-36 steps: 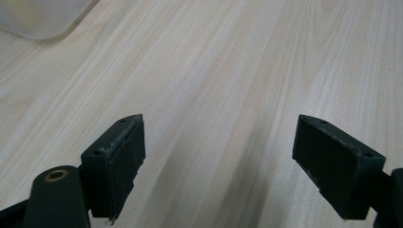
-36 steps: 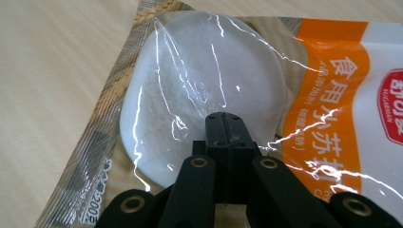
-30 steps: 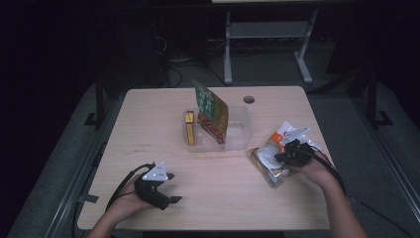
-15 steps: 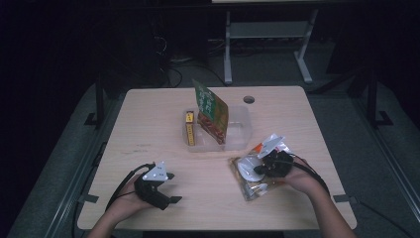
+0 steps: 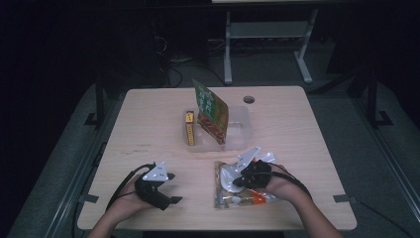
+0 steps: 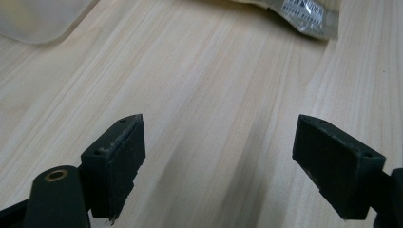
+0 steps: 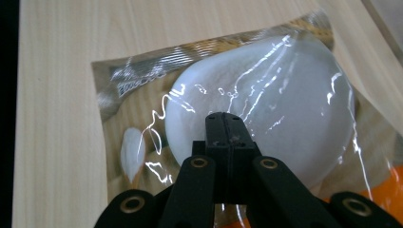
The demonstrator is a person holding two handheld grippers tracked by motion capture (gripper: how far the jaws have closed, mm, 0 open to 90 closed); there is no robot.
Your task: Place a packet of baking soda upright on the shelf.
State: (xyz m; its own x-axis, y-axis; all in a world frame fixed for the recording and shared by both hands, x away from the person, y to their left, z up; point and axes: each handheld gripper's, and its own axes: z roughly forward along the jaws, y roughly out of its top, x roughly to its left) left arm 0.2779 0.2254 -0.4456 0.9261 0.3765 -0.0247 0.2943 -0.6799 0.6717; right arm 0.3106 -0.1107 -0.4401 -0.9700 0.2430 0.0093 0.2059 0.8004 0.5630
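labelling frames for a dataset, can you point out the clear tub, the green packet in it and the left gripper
clear tub (image 5: 241,130), high view, its bare right wall.
green packet (image 5: 210,106), high view, middle of its printed face.
left gripper (image 6: 218,156), left gripper view, midway between its two open jaw tips.

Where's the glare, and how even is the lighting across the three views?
Right gripper view: white specular streaks on the clear snack packet partly wash out its round white contents. Left gripper view: evenly lit wood table, soft shadows under the jaws. High view: only the table is lit, surroundings nearly black, packet print unreadable.
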